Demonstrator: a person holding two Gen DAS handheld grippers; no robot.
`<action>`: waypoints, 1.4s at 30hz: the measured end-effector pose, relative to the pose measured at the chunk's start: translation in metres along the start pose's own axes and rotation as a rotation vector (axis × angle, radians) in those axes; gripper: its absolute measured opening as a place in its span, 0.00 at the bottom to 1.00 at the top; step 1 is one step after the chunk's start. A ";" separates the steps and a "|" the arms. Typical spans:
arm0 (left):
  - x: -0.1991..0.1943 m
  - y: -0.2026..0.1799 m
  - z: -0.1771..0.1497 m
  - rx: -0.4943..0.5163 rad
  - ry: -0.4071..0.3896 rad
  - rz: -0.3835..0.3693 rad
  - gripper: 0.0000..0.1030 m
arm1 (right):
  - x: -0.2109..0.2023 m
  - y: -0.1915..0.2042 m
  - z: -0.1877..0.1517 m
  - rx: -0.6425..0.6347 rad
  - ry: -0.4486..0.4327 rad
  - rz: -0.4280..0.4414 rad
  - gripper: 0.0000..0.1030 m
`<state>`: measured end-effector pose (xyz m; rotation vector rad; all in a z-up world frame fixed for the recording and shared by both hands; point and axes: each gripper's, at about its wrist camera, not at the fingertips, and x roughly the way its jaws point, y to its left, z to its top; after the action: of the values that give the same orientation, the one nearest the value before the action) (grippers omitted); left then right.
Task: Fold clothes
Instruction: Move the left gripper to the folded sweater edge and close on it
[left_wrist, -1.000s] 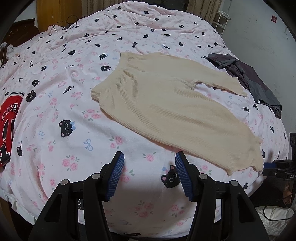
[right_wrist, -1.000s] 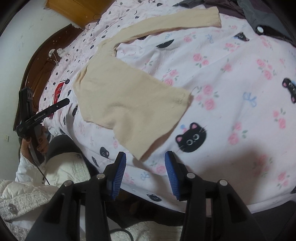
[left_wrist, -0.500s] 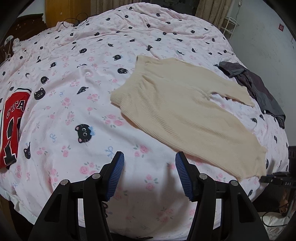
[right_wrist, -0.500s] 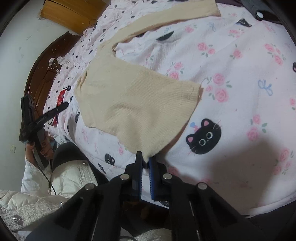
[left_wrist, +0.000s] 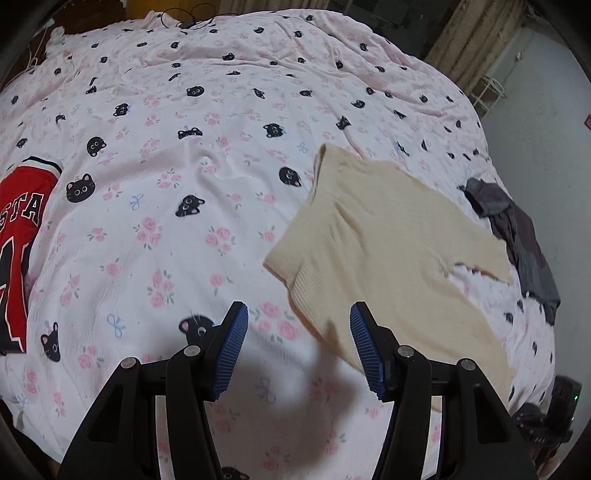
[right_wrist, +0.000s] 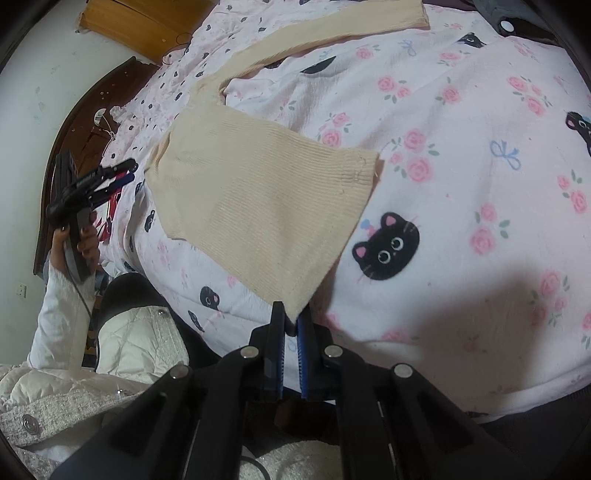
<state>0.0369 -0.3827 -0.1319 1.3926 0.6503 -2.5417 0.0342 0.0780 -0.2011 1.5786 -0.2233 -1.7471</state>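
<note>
Cream ribbed sweater (right_wrist: 258, 199), flat, corner pinched

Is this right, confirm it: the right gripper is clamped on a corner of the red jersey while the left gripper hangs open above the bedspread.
Not the jersey. In the right wrist view the right gripper is shut on a corner of the cream knit sweater; the red jersey lies untouched at the far left. The left gripper does hang open above the bedspread.

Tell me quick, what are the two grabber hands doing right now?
Left gripper: open, holding nothing, above the bedspread.
Right gripper: shut on a corner of the cream sweater.
</note>
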 end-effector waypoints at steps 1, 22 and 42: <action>0.002 0.002 0.003 -0.005 0.000 0.001 0.51 | 0.000 0.000 -0.001 0.001 0.002 0.000 0.06; 0.044 0.017 0.017 -0.078 0.076 0.010 0.51 | 0.001 0.000 0.001 -0.008 0.006 -0.023 0.17; 0.055 0.053 0.036 -0.354 0.118 -0.228 0.51 | -0.002 -0.008 0.004 0.018 -0.010 0.000 0.18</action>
<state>-0.0018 -0.4432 -0.1765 1.4144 1.2752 -2.3556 0.0271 0.0833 -0.2035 1.5825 -0.2449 -1.7577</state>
